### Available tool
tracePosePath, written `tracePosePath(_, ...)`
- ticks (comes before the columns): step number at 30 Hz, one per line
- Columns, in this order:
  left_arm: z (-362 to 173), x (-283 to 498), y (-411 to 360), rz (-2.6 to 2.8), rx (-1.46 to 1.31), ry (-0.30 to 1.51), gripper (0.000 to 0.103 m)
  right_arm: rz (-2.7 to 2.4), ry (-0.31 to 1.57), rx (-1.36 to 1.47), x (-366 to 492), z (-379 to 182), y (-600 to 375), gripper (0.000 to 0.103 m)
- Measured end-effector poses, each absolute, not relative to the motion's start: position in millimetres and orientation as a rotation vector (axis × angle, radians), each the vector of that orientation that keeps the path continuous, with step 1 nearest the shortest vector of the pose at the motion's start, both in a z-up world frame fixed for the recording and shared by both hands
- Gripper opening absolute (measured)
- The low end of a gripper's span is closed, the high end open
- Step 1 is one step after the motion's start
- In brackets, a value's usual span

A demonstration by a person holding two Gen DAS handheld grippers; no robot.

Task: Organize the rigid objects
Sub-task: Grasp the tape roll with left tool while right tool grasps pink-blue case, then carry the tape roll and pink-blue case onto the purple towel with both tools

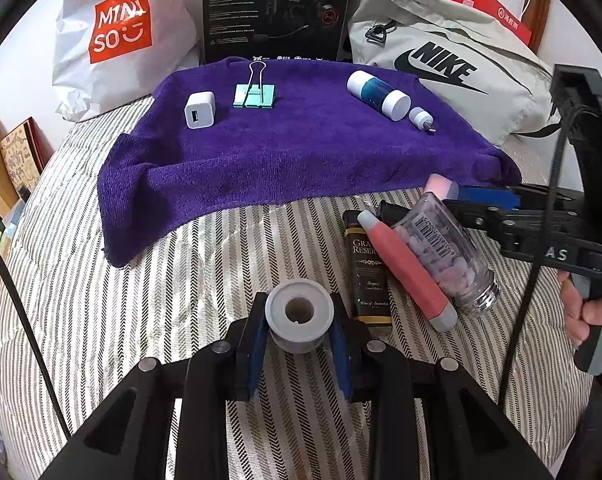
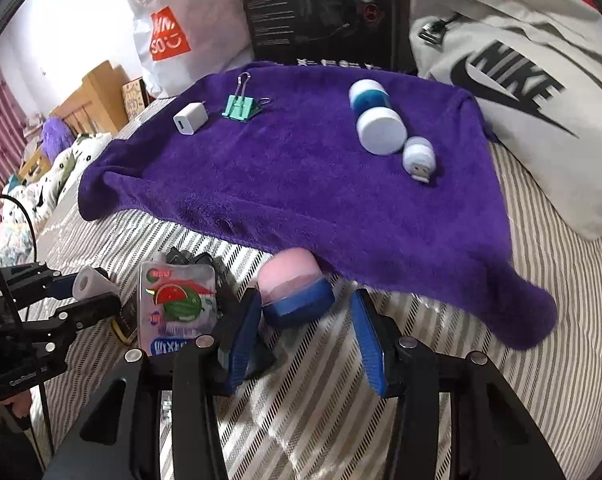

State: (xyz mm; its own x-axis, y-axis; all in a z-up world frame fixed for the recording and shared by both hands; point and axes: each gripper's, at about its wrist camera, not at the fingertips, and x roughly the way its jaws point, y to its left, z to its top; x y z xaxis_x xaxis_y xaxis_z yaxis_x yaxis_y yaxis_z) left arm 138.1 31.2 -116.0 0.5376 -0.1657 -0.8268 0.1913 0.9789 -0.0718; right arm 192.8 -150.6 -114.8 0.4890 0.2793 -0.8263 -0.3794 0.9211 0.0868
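Observation:
My left gripper is shut on a grey-white tape spool, held low over the striped bedding; the right wrist view shows this spool at its far left. A pink-capped blue jar lies at the towel's front edge. My right gripper stands open around it, the left finger close and the right finger apart. On the purple towel lie a white charger, a mint binder clip, a white and blue bottle and a small white plug piece.
Beside the right gripper lie a clear pill bottle, a red tube with grey ends, a black labelled box and a watermelon pouch. Bags and a black carton stand behind the towel. A hand grips the right handle.

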Motion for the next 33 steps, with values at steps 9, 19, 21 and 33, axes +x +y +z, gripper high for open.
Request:
tracePosePath(9,-116.1,138.0,31.8,-0.224,0.027,0.982,0.028,0.409,0.955,-0.187,192.4,-115.2,-139.5,0.037)
tracePosePath(19,-116.7,138.5,39.5,-0.197,0.031,0.983,0.028,0.26,1.004,-0.145,139.0,-113.5,-202.7,0.037)
tracePosePath(21,-116.9,139.9,36.5,-0.189,0.044,0.982,0.028,0.258,0.993,-0.148,136.8,-113.8,-203.0,0.037)
tracePosePath(33,-113.8,137.6,42.6,-0.179,0.016,0.962,0.027,0.277,0.995,-0.161,135.6,-111.4,-200.9,0.037)
